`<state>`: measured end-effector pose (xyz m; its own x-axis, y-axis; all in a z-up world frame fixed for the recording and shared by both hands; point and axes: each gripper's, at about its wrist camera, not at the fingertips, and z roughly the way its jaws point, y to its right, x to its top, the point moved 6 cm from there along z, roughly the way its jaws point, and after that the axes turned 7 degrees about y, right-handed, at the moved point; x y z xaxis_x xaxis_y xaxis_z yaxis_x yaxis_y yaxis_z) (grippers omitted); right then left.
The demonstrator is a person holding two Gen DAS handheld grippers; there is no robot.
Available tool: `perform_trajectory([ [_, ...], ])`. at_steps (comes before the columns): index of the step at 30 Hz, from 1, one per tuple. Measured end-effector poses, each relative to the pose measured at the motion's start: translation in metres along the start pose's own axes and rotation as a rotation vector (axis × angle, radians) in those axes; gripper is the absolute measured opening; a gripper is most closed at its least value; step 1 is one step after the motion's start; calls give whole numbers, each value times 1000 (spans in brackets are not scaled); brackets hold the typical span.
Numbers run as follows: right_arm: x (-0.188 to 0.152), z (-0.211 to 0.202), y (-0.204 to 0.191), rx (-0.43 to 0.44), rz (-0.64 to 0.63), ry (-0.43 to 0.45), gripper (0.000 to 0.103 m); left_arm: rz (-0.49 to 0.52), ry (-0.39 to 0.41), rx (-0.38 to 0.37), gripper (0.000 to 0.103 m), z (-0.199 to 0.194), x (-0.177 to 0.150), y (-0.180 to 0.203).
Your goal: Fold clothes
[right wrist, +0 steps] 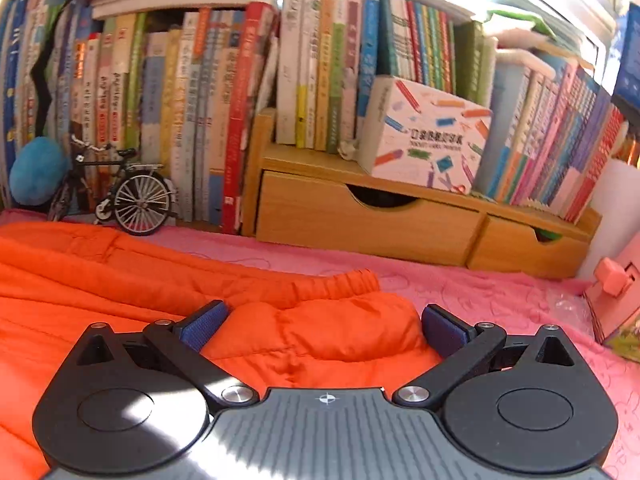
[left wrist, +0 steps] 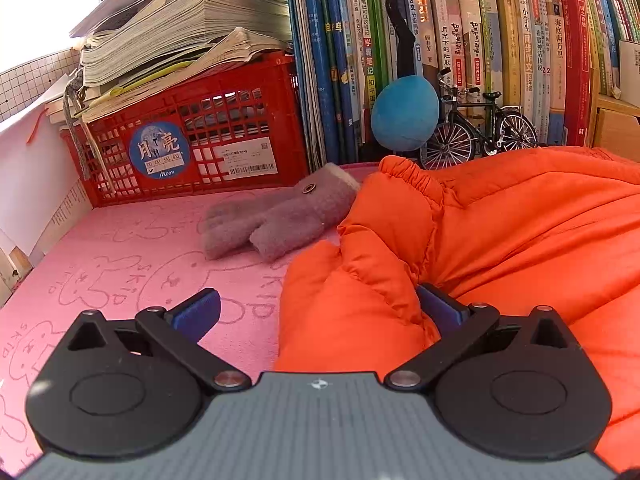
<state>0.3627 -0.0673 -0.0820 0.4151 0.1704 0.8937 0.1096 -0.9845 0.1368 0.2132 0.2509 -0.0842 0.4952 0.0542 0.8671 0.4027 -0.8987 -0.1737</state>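
We see only part of the orange puffer jacket (left wrist: 500,248): it runs out of the left wrist view at the right edge, and in the right wrist view it (right wrist: 120,280) is cut off at the left and bottom. It lies on the pink printed cloth (left wrist: 120,248), with a sleeve and its elastic cuff (right wrist: 340,282) folded across the body. The right wrist view is blurred, so the book spines there cannot be read.

Our left gripper (left wrist: 318,310) sits low over the jacket's edge, jaws spread wide; its right finger (left wrist: 442,308) is partly buried in a fold, its left finger (left wrist: 198,312) over bare cloth. Our right gripper (right wrist: 324,324) hangs just above the sleeve, jaws wide apart on either side of it, gripping nothing.

A grey knitted glove (left wrist: 276,216) lies just beside the jacket, before a red crate (left wrist: 192,140).
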Motion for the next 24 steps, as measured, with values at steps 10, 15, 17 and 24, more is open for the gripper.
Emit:
perform_trajectory([
  [10, -17, 24, 27, 68, 239, -134, 103, 12, 227, 4, 100, -54, 43, 12],
  [15, -21, 29, 31, 102, 285, -161, 103, -16, 207, -234, 100, -65, 82, 71],
  [17, -22, 29, 32, 107, 292, -161, 103, 47, 197, -235, 100, -58, 81, 100],
  [24, -22, 28, 34, 119, 318, -154, 103, 304, 156, 11, 103, 3, 53, 124],
])
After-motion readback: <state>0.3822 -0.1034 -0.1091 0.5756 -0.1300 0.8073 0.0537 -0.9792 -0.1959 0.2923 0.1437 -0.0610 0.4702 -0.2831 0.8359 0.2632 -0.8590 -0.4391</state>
